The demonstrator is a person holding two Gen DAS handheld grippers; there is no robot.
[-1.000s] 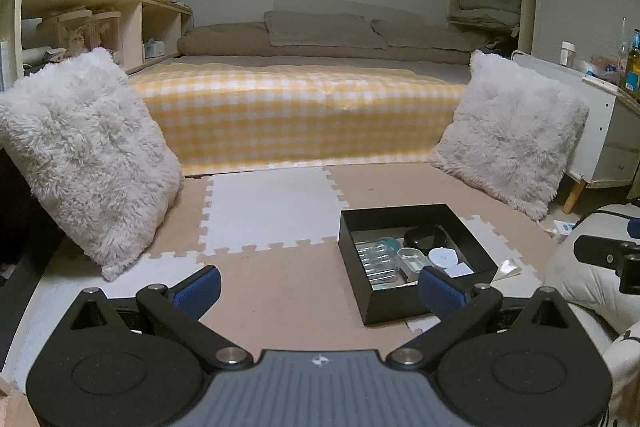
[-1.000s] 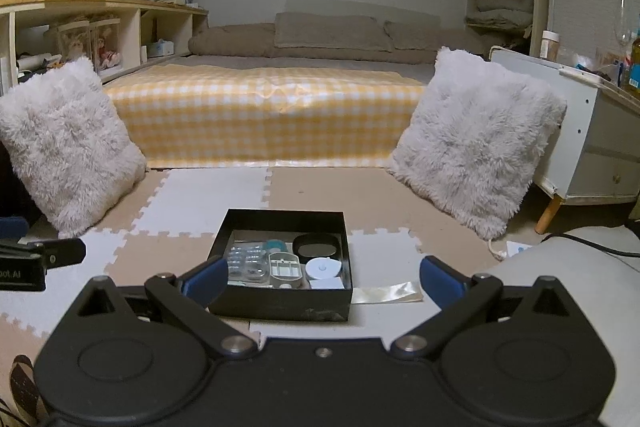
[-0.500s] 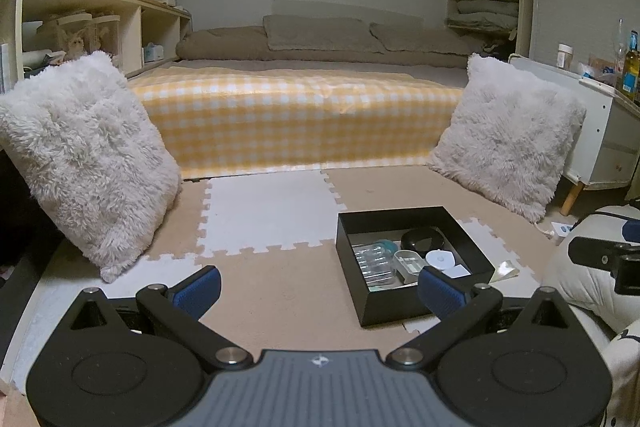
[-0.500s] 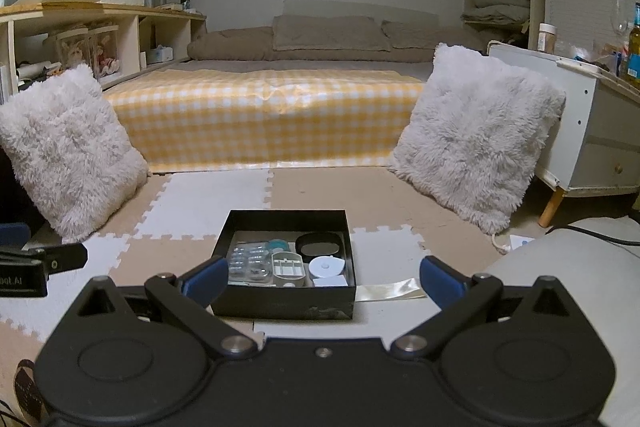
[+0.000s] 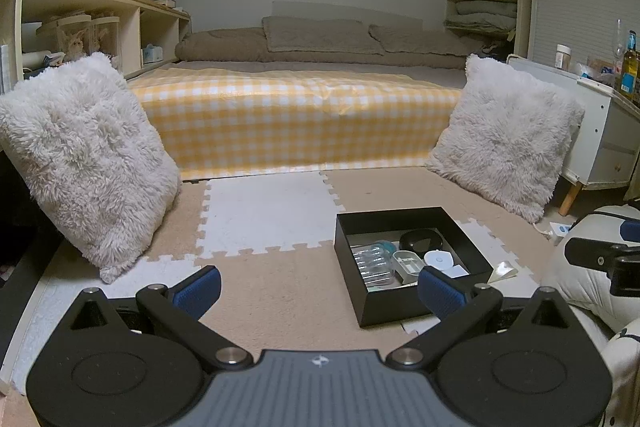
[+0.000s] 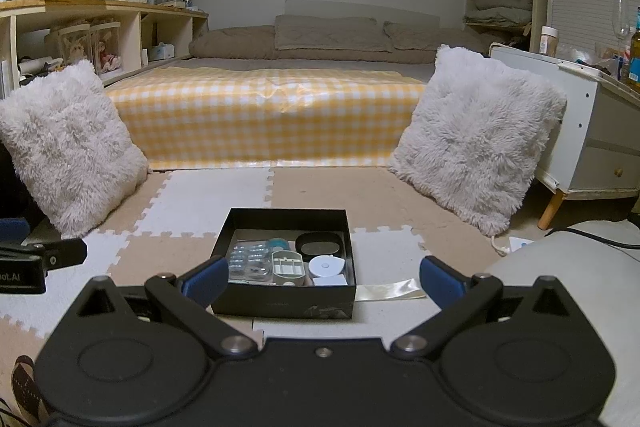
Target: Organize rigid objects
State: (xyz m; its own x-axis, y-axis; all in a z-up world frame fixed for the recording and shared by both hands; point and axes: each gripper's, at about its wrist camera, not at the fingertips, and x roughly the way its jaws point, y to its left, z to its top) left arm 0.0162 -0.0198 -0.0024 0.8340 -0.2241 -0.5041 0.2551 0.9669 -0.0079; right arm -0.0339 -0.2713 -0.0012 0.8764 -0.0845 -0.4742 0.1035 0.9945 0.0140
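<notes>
We see the box (image 6: pixel 285 301), black and open-topped, sitting on the foam mat (image 6: pixel 208 199), with the bed (image 6: pixel 264 119) well beyond it. Inside the box, a clear tray (image 6: pixel 249 261) lies at its left, a grey case (image 6: pixel 288 267) in the middle, a black oval case (image 6: pixel 320 246) toward the far right corner, a white disc (image 6: pixel 326 265) in front of that, and a small teal piece (image 6: pixel 279 243) behind the grey case. A white card (image 6: pixel 330 281) lies at the box's near right corner. Just right of the box, a shiny strip (image 6: pixel 390 290) lies flat on the mat.

Our right gripper (image 6: pixel 323 277) hovers near the box's front wall, its jaws wide apart and holding nothing; the box shows between the blue pads (image 6: pixel 204 277). Our left gripper (image 5: pixel 318 287) hangs to the left of the box, jaws also wide apart and empty, its right pad (image 5: pixel 438 289) overlapping the box's near corner in view.

Farther from the box, one fluffy pillow (image 6: pixel 68 143) leans at the left and another pillow (image 6: pixel 476 139) at the right, both near the bed's foot. A shelf (image 6: pixel 100 31) runs along the wall left of the bed, and a white cabinet (image 6: pixel 592 131) stands right of the right pillow, with bottles on top.
</notes>
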